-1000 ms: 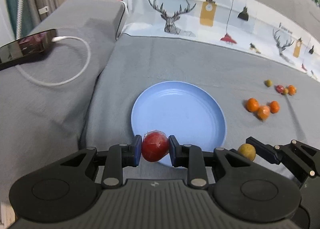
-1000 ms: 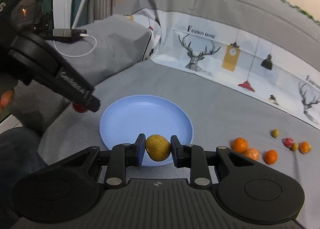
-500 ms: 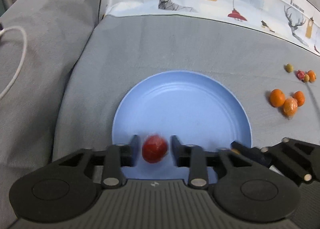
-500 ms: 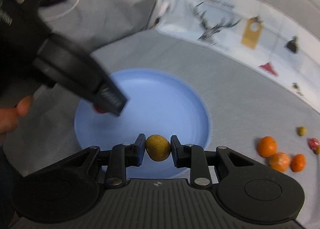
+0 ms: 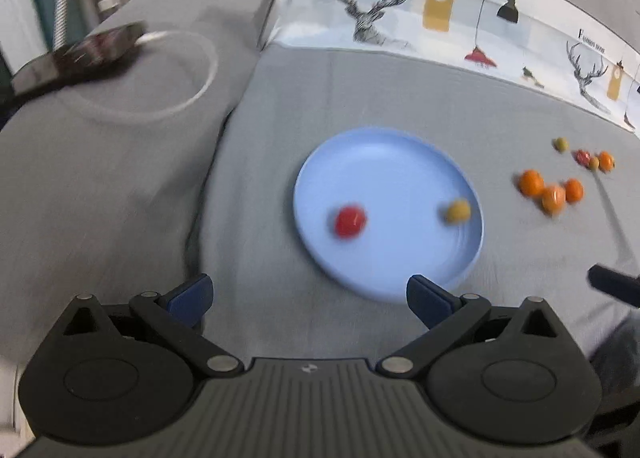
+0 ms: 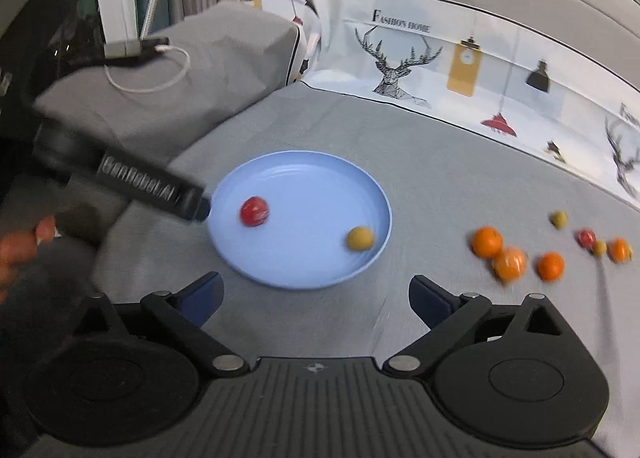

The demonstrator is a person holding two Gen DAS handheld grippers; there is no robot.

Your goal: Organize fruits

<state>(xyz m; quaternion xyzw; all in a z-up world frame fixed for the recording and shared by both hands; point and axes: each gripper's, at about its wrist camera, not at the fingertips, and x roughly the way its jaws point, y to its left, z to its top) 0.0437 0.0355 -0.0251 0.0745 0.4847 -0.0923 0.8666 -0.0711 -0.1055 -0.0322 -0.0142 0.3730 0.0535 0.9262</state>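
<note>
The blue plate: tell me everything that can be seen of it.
The blue plate is round, pale blue, smooth and plastic-looking, with a shallow raised rim and faint rings in its floor. It lies flat on the grey cloth. In it are a red fruit on the left and a yellow-brown fruit by the right rim, apart. Neither gripper touches it.

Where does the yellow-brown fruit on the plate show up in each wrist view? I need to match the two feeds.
Left wrist view: the yellow-brown fruit lies right of centre, near the right rim of the blue plate.
Right wrist view: the yellow-brown fruit lies just right of centre, near the plate's right rim.
Shared landmark: the red fruit on the plate's left side, in both views.
</note>
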